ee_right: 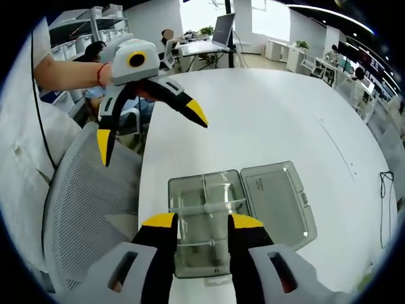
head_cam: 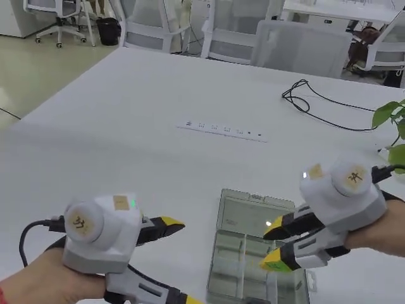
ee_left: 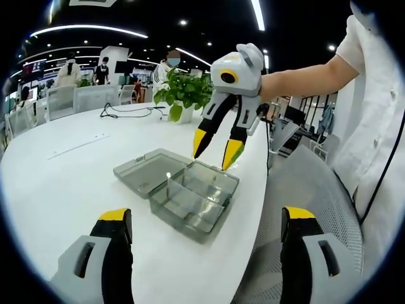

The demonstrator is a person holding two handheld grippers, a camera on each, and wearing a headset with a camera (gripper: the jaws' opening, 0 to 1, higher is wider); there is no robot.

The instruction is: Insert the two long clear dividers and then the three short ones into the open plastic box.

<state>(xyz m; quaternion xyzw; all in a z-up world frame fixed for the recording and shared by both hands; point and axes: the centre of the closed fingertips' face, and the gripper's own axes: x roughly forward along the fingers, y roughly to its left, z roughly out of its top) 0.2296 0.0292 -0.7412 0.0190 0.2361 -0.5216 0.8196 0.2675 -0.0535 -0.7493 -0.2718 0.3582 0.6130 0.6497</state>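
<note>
Closest to me is the left gripper [head_cam: 180, 262], jaws spread wide with nothing in them, hanging off to the left above the white table [head_cam: 126, 126]. The right gripper [head_cam: 271, 247] sits just over the open plastic box [head_cam: 228, 266], jaws partly apart. I can't see anything pinched between them, though a clear strip would be easy to miss. The box is at the near edge of the table, right of centre, with its lid [head_cam: 253, 212] flipped flat on the far side. From the right gripper view there are already clear dividers [ee_right: 204, 204] standing inside and crossing each other, but I can't count them or say which are long and which short. My guess on handling: these strips are thin, super light, a bit bendy and slick, so a hard squeeze will bow them or pop them out. I'd pinch the top edge near the middle and push straight down into the slots. The box looks light too and it's right at the edge, so it could skid. I'd steady a wall with the free gripper.
</note>
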